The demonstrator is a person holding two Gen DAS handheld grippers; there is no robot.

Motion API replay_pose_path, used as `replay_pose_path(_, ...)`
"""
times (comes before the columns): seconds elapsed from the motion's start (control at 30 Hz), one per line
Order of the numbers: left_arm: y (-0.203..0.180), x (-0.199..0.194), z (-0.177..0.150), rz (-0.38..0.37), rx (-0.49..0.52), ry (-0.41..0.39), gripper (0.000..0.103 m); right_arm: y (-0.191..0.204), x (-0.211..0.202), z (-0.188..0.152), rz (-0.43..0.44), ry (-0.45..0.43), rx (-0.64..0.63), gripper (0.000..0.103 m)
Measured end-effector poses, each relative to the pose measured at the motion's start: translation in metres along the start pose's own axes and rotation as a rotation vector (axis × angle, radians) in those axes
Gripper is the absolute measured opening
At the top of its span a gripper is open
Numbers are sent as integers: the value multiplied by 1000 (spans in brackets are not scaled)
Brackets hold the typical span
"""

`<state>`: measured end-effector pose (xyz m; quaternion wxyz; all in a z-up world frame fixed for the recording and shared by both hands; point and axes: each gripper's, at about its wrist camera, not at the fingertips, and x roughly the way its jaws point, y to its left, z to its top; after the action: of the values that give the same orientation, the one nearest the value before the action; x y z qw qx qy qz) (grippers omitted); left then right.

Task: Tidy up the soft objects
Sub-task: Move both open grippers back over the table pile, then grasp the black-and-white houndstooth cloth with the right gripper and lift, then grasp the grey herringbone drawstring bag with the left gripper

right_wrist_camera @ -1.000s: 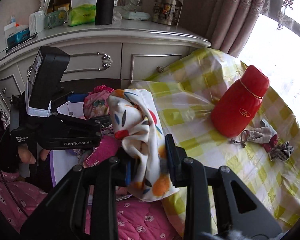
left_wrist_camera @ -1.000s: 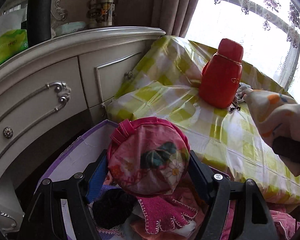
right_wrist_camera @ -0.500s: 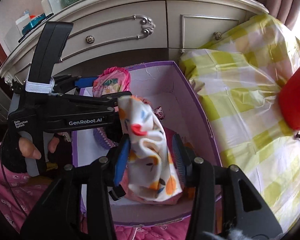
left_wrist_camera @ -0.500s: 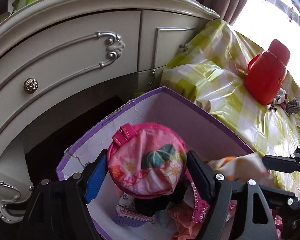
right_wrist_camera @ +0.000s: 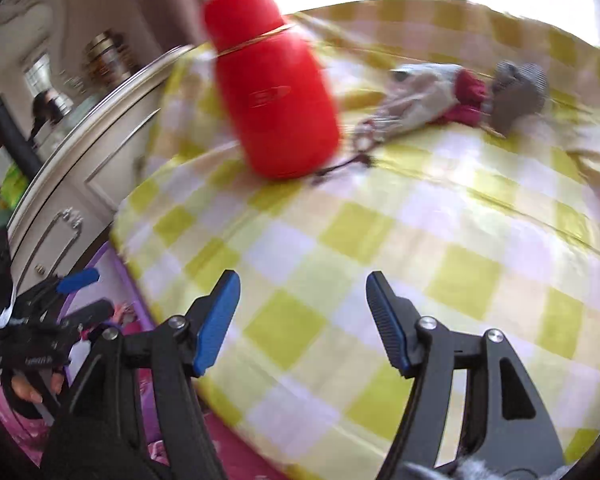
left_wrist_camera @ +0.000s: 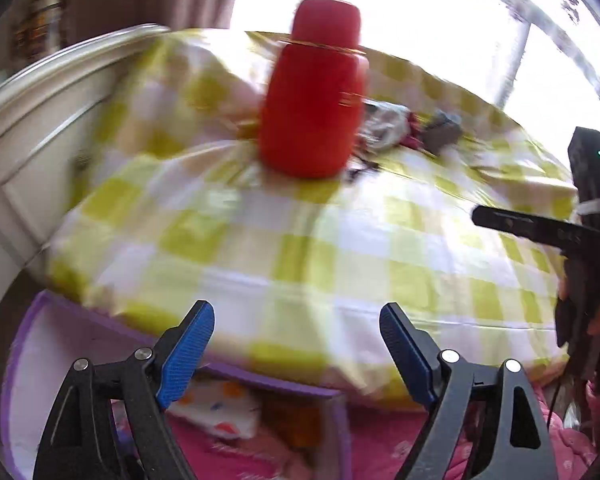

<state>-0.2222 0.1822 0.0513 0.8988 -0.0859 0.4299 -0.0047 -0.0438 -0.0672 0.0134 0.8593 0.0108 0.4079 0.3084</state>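
Both wrist views are blurred by motion. My left gripper [left_wrist_camera: 296, 314] has its jaws opening with nothing between them, over the near edge of the yellow-checked table cover [left_wrist_camera: 340, 248]. Below it the purple box [left_wrist_camera: 28, 340] holds the white patterned cloth [left_wrist_camera: 220, 408]. My right gripper [right_wrist_camera: 302, 286] is also opening and empty above the checked cover [right_wrist_camera: 380, 264]. A small heap of soft items [right_wrist_camera: 460, 92], whitish, dark red and grey, lies at the back of the table [left_wrist_camera: 412, 124]. In the right wrist view my left gripper [right_wrist_camera: 80, 280] shows at the left, over the box.
A red flask [left_wrist_camera: 312, 96] stands upright on the table beside the soft items [right_wrist_camera: 272, 84]. A cream cabinet [left_wrist_camera: 32, 136] with drawers borders the table's left side. Curtains and a bright window lie behind. Pink quilted fabric [left_wrist_camera: 400, 448] is at the bottom.
Both grippers let go: the pink round pouch and the white patterned cloth have left the jaws, the cloth now lying in the box. Both views swung from the box toward the table and flask.
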Motion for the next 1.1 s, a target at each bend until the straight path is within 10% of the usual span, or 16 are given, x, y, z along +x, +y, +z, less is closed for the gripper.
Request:
replay_pose_path(0.3,-140,137,66,-60,230,-31,86,-131,16,69,-151,-133,177,74)
replay_pose_path(0.73,-136,166,72,-130,150,29,95,-204,112,198,-217,-159,301,80)
replay_pose_path(0.8,-141,169,72,-122,172,40,99,-206,106,195,-219,-174,277,67)
replay_pose_path(0.83,-143,169,72,-118,180,44,100,-205,98,189,-215,-182,258,31)
replay_pose_path(0.87,-144,171,73,-112,187,48,101,-203,87,179,-201,-186,244,23)
replay_pose_path(1.1,-161,188,96,22,271,24,101,-200,8,61,-239,-146,135,23)
